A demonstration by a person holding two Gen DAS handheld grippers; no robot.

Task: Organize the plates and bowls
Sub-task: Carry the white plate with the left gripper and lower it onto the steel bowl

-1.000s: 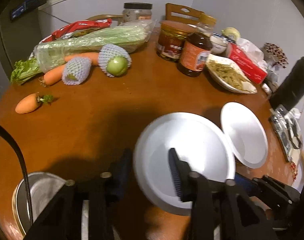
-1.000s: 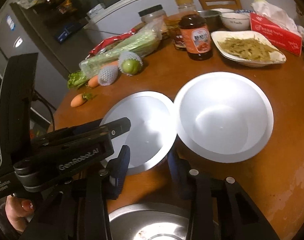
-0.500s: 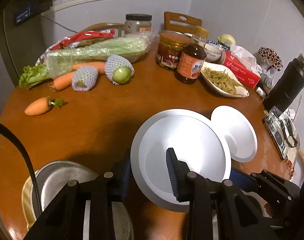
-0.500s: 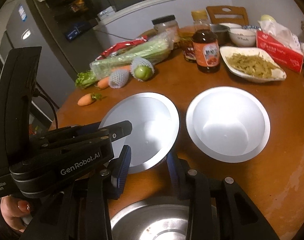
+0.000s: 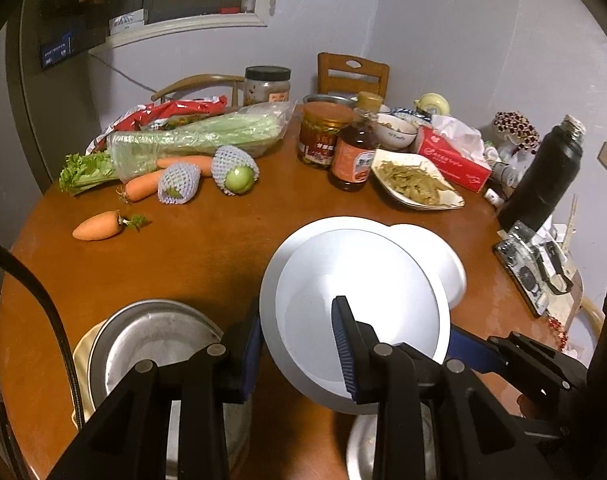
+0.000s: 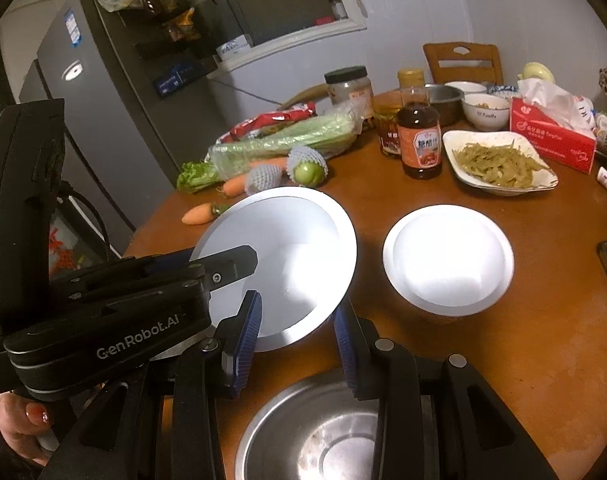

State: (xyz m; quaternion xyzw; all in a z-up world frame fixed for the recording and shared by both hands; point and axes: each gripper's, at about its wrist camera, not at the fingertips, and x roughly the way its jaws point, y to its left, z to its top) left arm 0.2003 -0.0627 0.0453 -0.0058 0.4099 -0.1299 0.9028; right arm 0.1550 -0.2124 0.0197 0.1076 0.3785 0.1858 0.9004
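My left gripper [image 5: 299,344] is clamped on the white plate's [image 5: 355,320] rim, tilted above the table [image 5: 207,256]; right gripper [image 6: 295,334] seems pinched on it too. Uneven pulling could slip it onto the bowl [image 6: 447,256].

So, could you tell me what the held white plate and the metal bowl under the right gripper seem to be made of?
The white plate looks like glazed ceramic or melamine: smooth, soft sheen. The metal bowl is likely stainless steel: silvery, dull reflections.
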